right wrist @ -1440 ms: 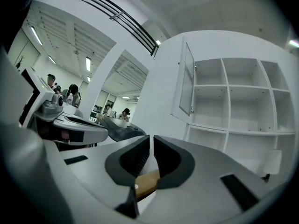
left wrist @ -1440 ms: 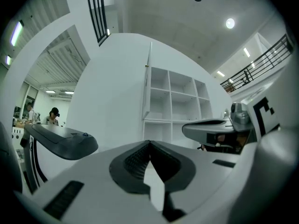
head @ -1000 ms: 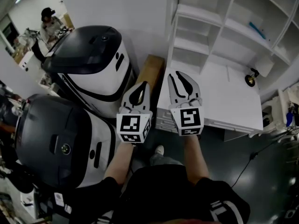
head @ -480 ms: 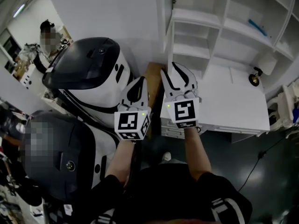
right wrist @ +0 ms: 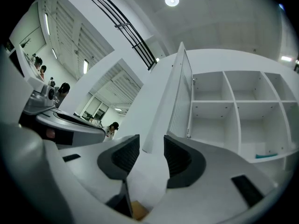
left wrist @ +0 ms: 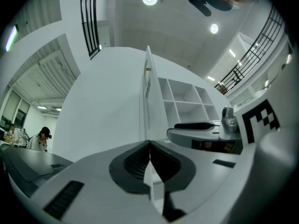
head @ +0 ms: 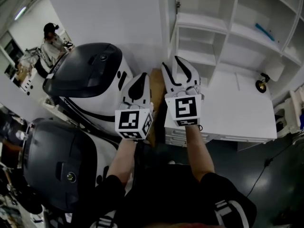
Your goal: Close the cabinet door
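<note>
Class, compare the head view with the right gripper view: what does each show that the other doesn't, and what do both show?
Head view only: two black-and-white machines and the dark floor. Right gripper view only: a ceiling lamp, and the right hand-held gripper seen along its jaws, which have just been opening, with nothing pressed between the pads. Both: the open cabinet door, the white shelves and a blue item.

**Off-task clutter**

Big white rounded machine with dark grey domed lid (head: 90, 72) at left; second such machine (head: 54, 160) below it; brown wooden board (head: 156, 80) between the upper one and white desk (head: 237, 113); small black-and-brass lamp (head: 260, 84) at the desk's far right corner; person (head: 50, 39) in the background, top left.
</note>
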